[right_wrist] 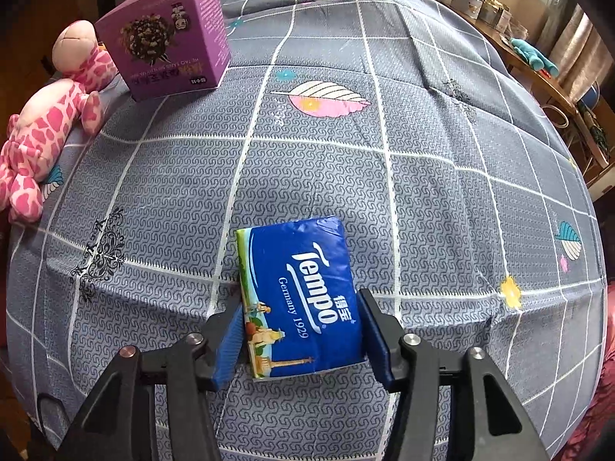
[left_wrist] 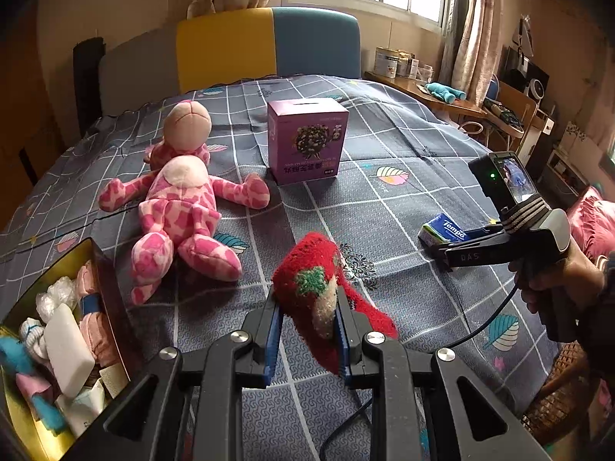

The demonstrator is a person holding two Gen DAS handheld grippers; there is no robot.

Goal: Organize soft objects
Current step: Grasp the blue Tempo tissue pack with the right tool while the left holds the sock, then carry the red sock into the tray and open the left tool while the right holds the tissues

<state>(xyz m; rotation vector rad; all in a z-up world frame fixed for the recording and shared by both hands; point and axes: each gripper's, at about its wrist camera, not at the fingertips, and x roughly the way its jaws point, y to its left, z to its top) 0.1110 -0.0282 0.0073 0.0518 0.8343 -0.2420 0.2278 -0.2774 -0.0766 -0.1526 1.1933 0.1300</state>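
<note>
Left tongs (left_wrist: pixel 307 330): clamping the red sock (left_wrist: pixel 326 288).
Right tongs (right_wrist: pixel 301 332): standing apart, straddling the tissue pack (right_wrist: pixel 300 296).
Risk: slick wrapper slipping sideways; dangling sock snagging.

storage box (left_wrist: pixel 23 345) cut off at the left edge, pink plush (right_wrist: pixel 42 130) partly behind purple carton (right_wrist: pixel 169 34)

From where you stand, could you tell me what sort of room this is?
Most likely a bedroom: a bed with a padded headboard, curtains at the window, and a pink plush toy on it.
</note>
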